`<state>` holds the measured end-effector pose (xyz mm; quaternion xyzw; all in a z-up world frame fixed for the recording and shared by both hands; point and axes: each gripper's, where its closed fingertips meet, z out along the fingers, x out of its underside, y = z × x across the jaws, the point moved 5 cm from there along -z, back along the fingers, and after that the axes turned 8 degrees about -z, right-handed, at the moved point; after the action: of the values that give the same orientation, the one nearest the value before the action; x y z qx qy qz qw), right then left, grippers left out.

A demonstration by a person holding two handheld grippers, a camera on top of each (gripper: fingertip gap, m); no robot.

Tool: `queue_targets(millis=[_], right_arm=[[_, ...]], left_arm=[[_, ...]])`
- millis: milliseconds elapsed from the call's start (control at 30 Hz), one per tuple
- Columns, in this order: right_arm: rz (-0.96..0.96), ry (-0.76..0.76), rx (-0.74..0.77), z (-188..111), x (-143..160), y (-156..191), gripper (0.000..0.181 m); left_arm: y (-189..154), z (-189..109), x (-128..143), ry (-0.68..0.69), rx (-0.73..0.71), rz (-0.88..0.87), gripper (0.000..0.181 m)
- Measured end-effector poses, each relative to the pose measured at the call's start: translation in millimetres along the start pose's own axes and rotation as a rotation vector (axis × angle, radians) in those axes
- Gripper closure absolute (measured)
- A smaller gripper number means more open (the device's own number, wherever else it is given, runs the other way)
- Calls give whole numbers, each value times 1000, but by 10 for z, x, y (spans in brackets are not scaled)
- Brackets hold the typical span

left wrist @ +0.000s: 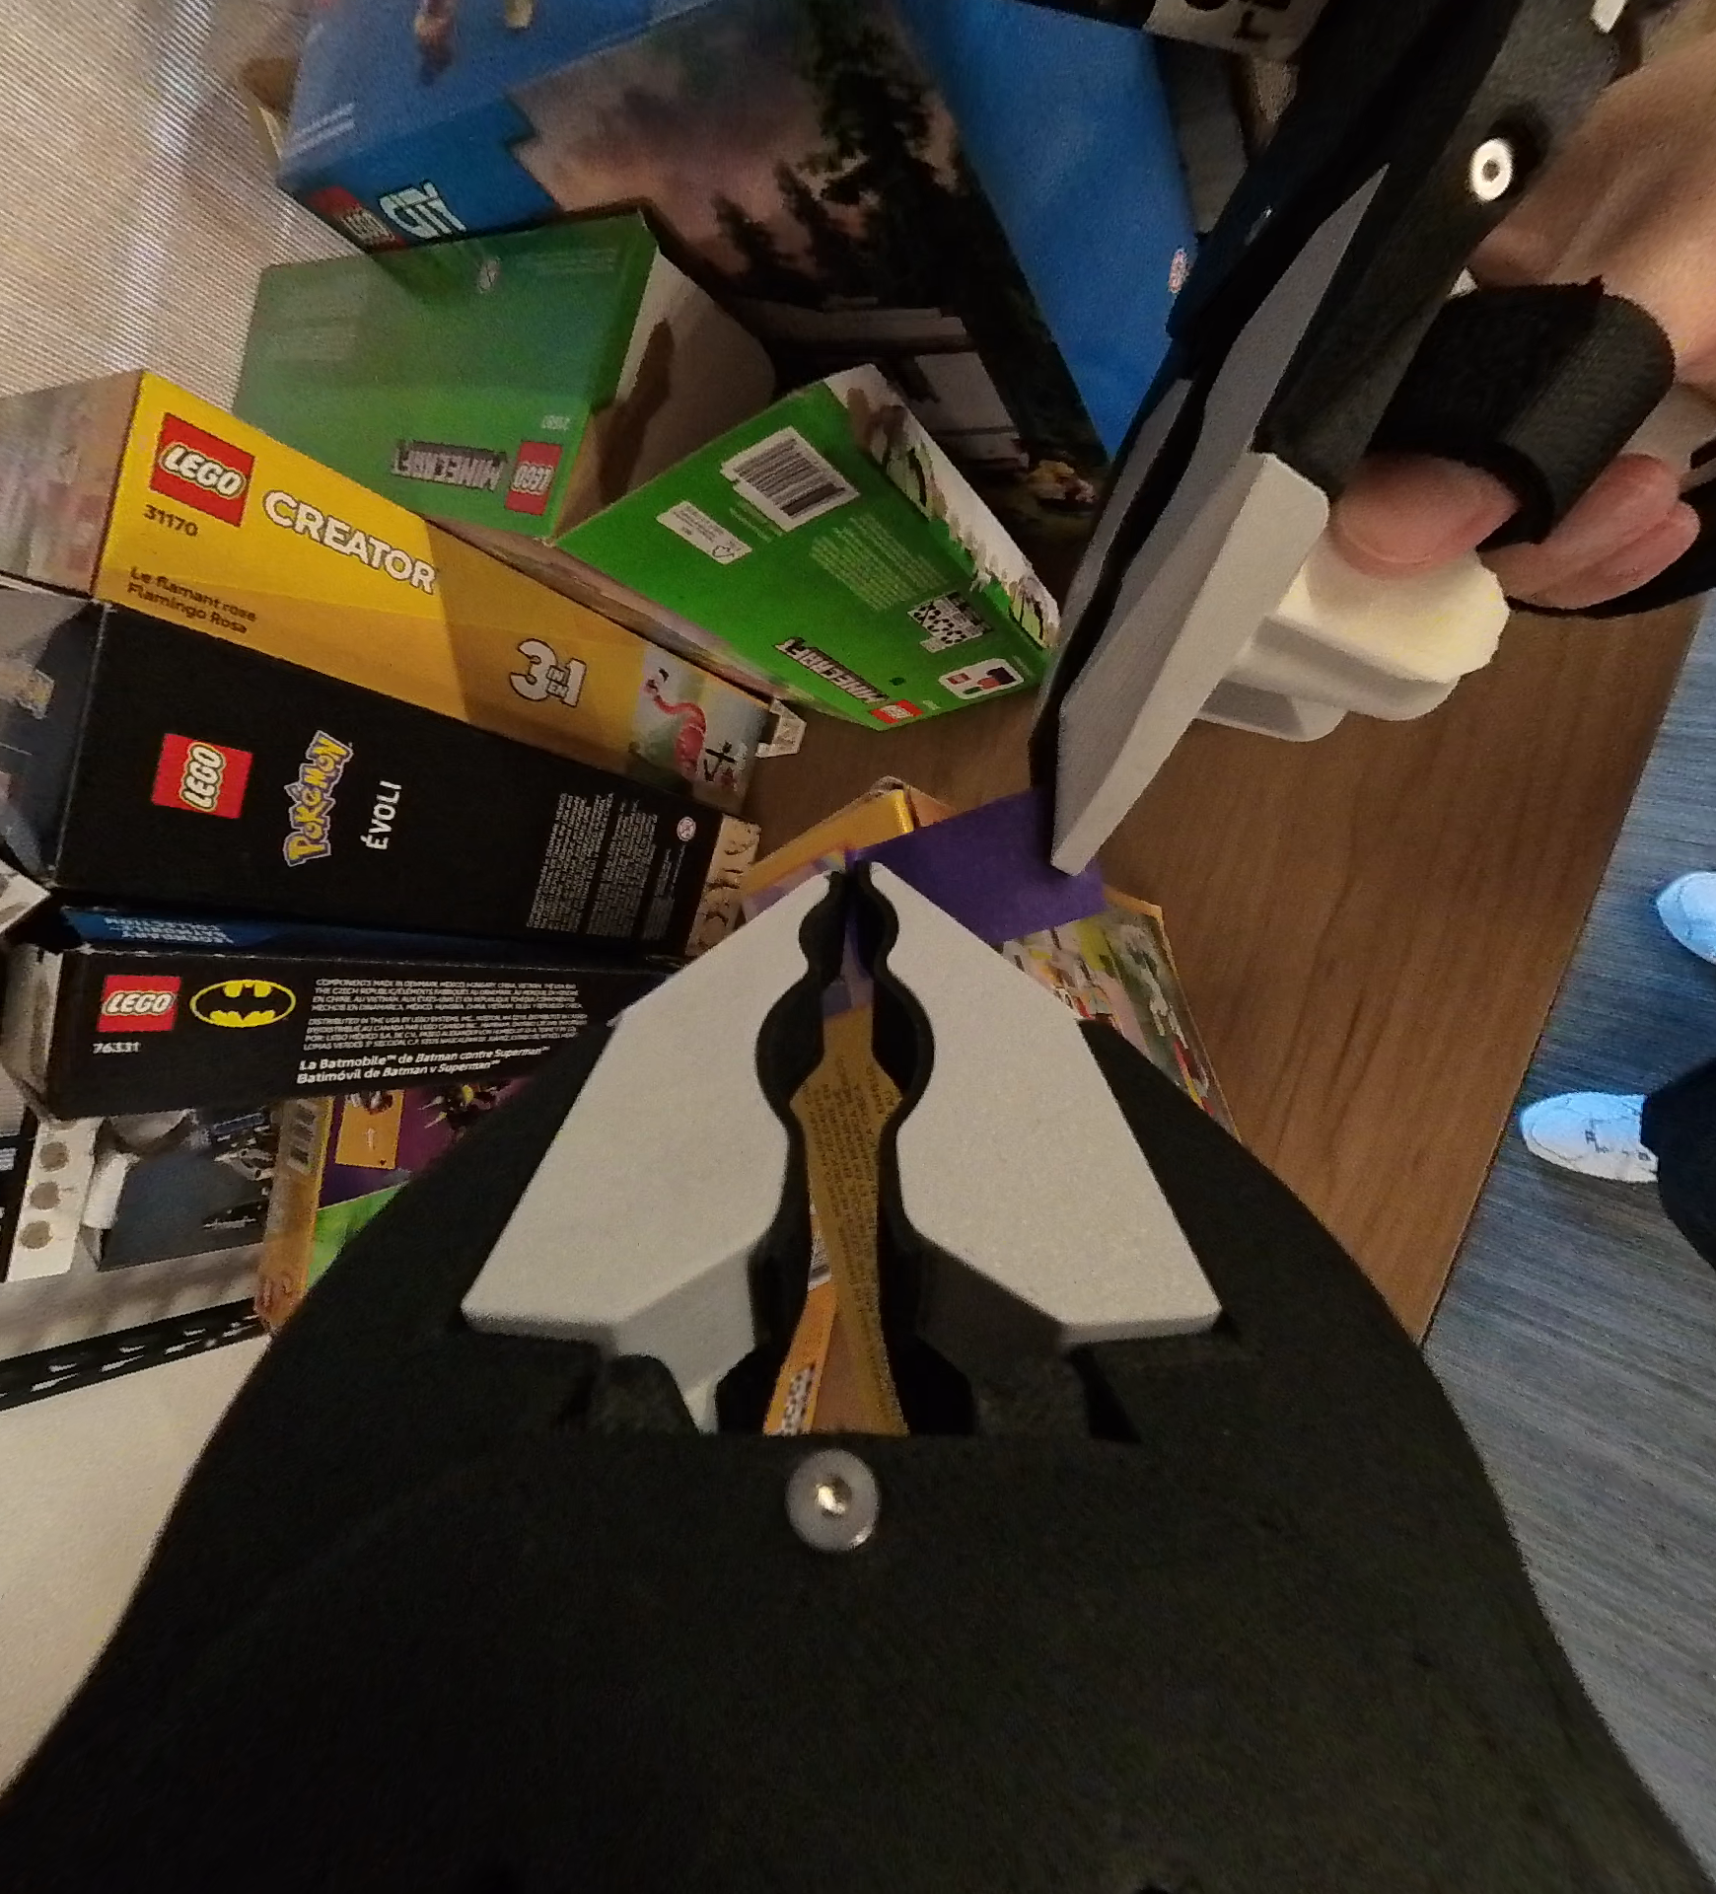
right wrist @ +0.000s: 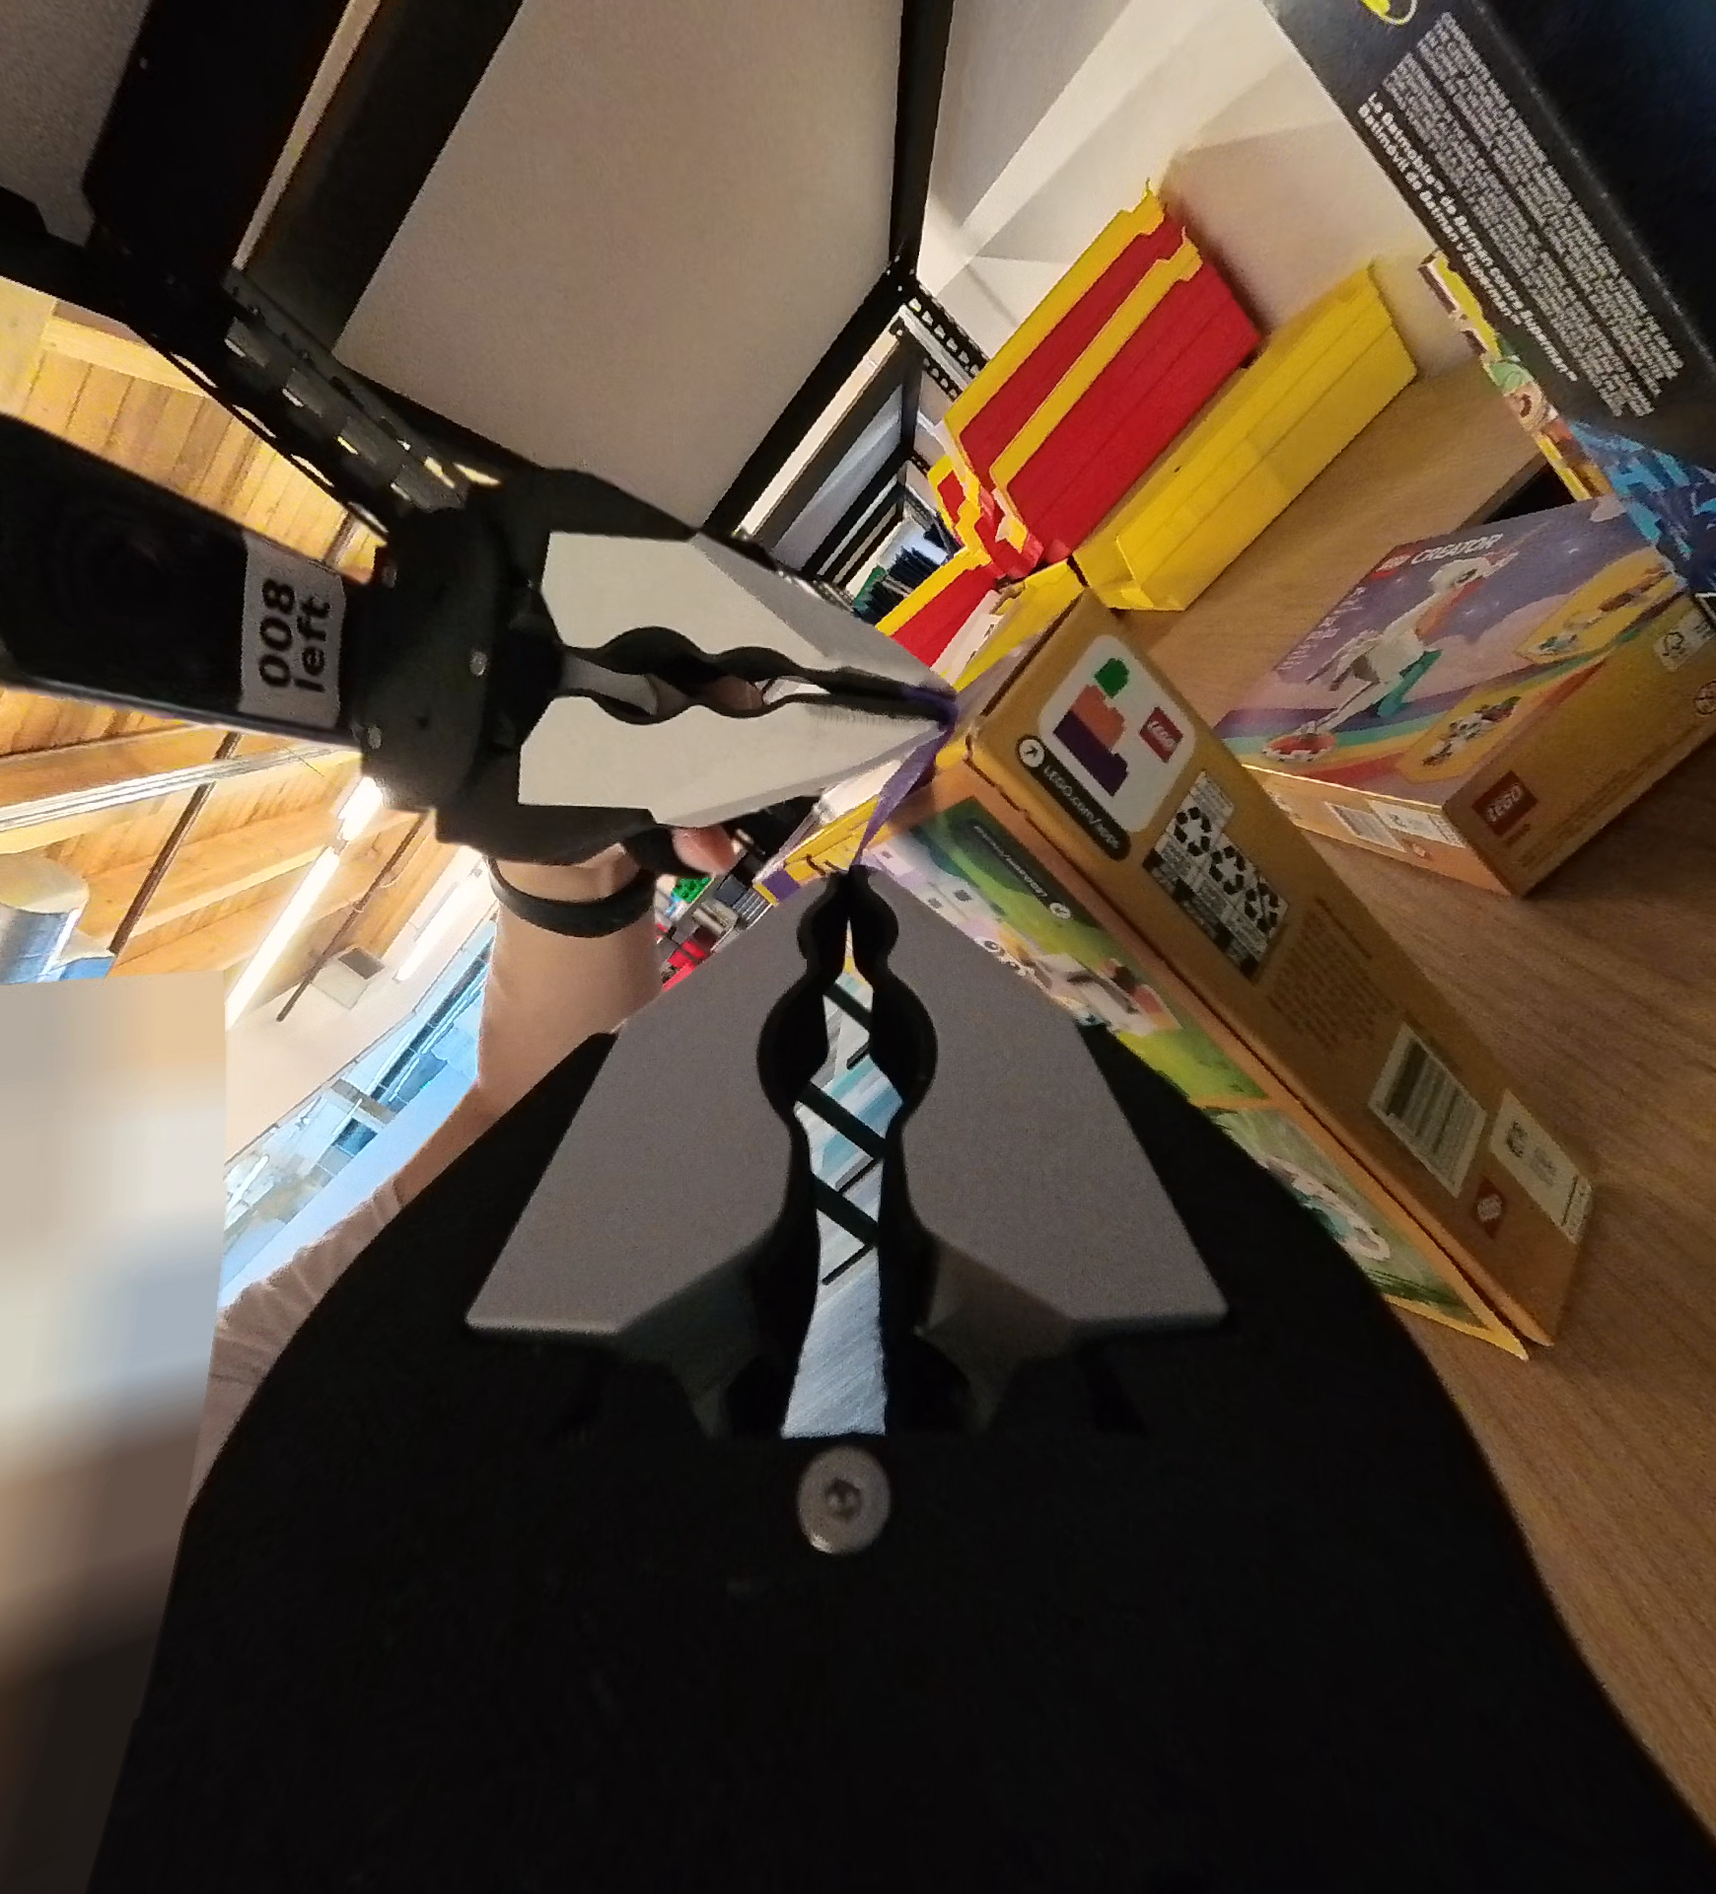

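My left gripper point(left wrist: 856, 873) is shut on a strip of purple tape point(left wrist: 987, 866) at the top edge of a yellow toy box point(left wrist: 849, 1127) standing on the wooden table point(left wrist: 1346, 922). My right gripper point(left wrist: 1069, 856) comes in from the upper right, its tip on the same tape. In the right wrist view my right gripper point(right wrist: 854, 879) is shut on the lower end of the purple tape point(right wrist: 900, 794). My left gripper point(right wrist: 941, 707) pinches the upper end, just above the yellow box point(right wrist: 1243, 922). The tape runs taut between them.
Several toy boxes lie stacked to the left: a yellow one point(left wrist: 270, 533), a black one point(left wrist: 372, 799), green ones point(left wrist: 813, 553) and a blue one point(left wrist: 731, 133). The table edge is at the right, with a person's shoes point(left wrist: 1592, 1138) on the floor. Red and yellow bins point(right wrist: 1120, 379) stand behind. Less than 4 cm separates the two grippers' tips.
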<state>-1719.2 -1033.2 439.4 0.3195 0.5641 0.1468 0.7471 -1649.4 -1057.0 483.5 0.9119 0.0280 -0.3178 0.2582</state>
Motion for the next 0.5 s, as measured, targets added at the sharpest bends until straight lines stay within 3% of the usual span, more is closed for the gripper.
queue_targets(millis=[500], right_arm=[[-3, 7, 1, 3, 1, 0, 181]], left_arm=[[-33, -14, -4, -22, -75, 19, 177]])
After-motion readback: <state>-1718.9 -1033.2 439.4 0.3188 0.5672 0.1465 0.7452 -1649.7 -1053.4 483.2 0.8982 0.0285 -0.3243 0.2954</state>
